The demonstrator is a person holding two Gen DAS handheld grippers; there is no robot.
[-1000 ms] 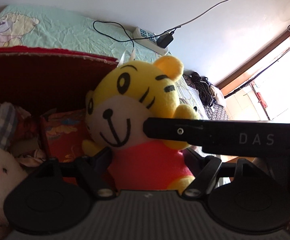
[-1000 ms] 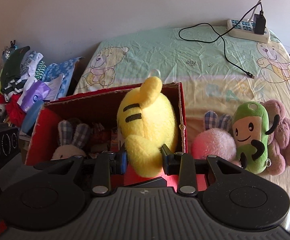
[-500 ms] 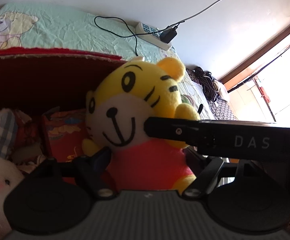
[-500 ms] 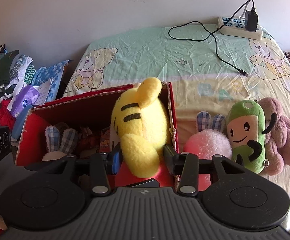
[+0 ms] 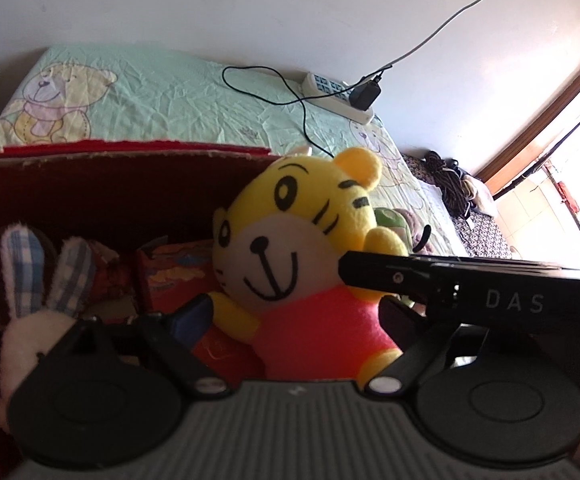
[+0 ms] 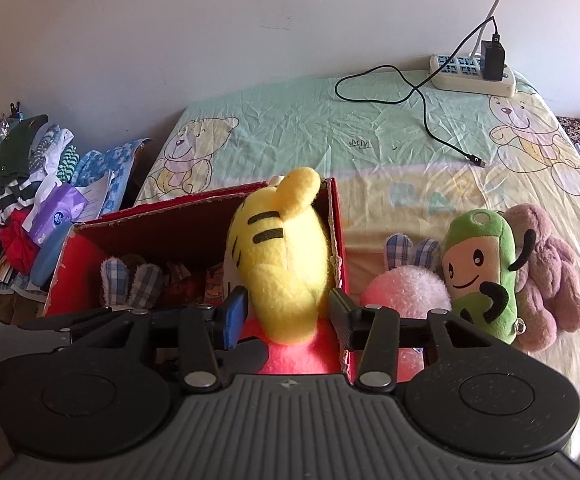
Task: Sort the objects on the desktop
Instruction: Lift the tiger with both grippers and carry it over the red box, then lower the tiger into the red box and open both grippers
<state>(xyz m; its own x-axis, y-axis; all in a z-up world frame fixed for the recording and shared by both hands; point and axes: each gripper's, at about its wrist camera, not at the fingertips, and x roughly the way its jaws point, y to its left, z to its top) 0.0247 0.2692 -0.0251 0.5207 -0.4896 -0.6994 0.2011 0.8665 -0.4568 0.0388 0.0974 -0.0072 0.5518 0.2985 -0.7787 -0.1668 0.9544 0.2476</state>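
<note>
Right gripper (image 6: 285, 316) jaws spread wide on either side of the tiger plush (image 6: 279, 256), gaps visible, not clamping. Left gripper (image 5: 296, 320) also wide open around the same tiger plush (image 5: 290, 248), contact unclear; the right tool's black finger crosses its shoulder. Red box (image 6: 161, 224) lower centre, front wall hidden by tool body. Tiger stands upright at the box's right end: yellow head, black stripes, red shirt, feet cut off. White bunny (image 5: 29, 336) lower left, half hidden. Pink plush (image 6: 406, 292), green plush (image 6: 480, 272) right of box on sheet.

Yellow black-striped tiger plush (image 6: 281, 256), red box (image 6: 161, 224), mint bear-print sheet (image 6: 302, 120).
</note>
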